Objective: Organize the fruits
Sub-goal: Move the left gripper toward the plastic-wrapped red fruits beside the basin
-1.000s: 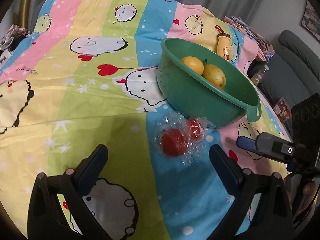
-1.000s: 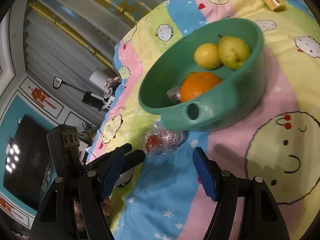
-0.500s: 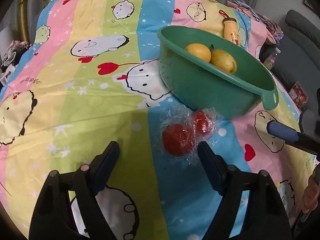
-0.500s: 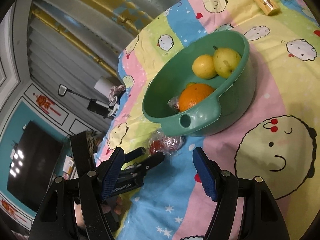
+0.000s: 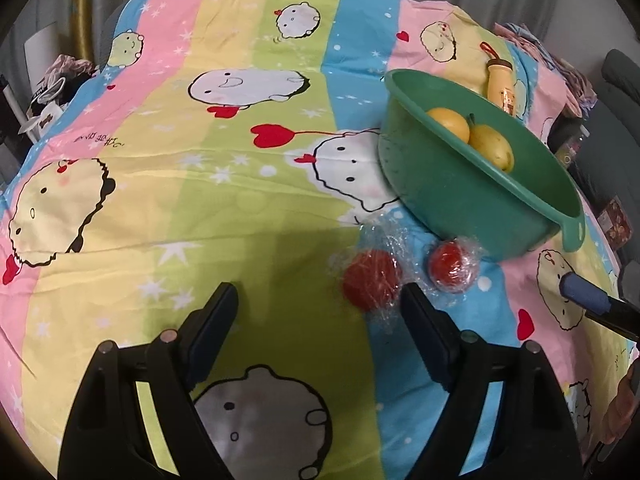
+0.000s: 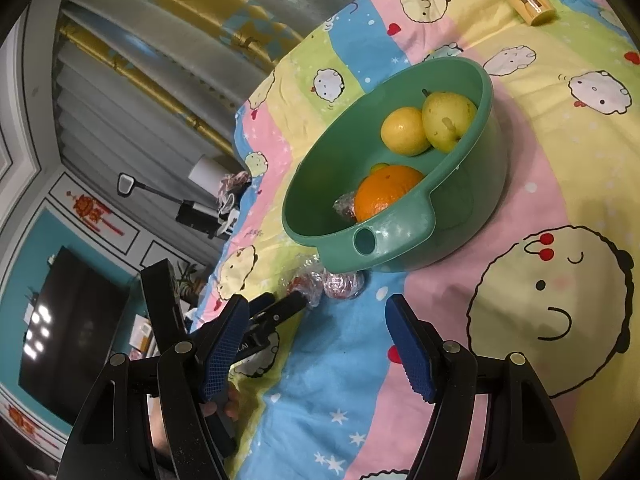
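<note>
Green basin [image 6: 460, 232]: holds orange [image 6: 384, 196], lemon [image 6: 404, 130], pear [image 6: 448, 120], possibly one wrapped item. Beside it: two wrapped red fruits [image 5: 372, 284] outstanding. Left gripper [image 5: 320, 320] and right gripper [image 6: 316, 340] agape, empty; the left's jaws have just been closing slightly.

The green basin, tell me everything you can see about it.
The green basin looks like matte plastic: round, deep, with a flat tab handle pierced by a hole facing the right gripper's camera. It sits upright on the cartoon bedsheet. Inside lie an orange, a lemon, a pear and something wrapped in clear film. Two wrapped red fruits lie just outside its base; contact unclear.
</note>
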`<state>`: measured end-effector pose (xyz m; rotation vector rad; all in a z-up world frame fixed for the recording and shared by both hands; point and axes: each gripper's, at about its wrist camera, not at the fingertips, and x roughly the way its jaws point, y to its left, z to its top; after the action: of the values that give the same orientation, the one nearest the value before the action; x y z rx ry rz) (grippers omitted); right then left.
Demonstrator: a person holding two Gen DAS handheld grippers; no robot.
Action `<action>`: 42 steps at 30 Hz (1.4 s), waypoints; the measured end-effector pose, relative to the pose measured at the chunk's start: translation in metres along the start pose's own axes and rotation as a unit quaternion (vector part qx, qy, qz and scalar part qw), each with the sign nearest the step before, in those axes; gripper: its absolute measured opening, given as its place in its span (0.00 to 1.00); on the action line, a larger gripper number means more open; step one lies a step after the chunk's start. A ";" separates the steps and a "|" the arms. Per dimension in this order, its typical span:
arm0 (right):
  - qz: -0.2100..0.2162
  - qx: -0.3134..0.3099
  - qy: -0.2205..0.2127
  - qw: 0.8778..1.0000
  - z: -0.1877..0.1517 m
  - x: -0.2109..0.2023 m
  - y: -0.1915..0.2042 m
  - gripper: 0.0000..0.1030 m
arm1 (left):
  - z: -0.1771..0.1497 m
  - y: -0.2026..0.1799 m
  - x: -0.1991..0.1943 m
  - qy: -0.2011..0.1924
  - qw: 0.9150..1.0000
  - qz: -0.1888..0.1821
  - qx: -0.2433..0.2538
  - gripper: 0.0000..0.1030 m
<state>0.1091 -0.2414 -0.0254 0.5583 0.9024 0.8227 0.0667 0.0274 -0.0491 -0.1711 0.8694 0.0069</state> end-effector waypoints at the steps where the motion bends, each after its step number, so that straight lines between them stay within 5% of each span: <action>1: 0.000 -0.001 0.000 1.000 0.000 0.000 0.000 0.69 | 0.000 -0.003 0.000 0.002 1.000 0.000 0.005 0.80; 11: 0.003 0.001 -0.006 1.000 0.002 -0.005 0.000 0.69 | -0.002 -0.027 -0.007 -0.004 0.999 -0.034 0.035 0.80; 15: 0.005 0.002 -0.005 1.000 0.002 -0.005 0.000 0.69 | 0.004 -0.036 0.002 -0.002 0.998 -0.006 0.066 0.80; 32: 0.007 0.004 0.002 1.000 -0.001 -0.005 0.000 0.69 | 0.013 -0.022 0.020 0.016 1.000 -0.005 0.024 0.78; 42: 0.005 0.003 0.004 1.000 -0.001 -0.004 0.000 0.69 | 0.014 -0.030 0.019 0.007 0.999 -0.019 0.042 0.50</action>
<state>0.1071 -0.2445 -0.0239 0.5656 0.9104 0.8326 0.0918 -0.0013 -0.0502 -0.1095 0.8780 -0.0650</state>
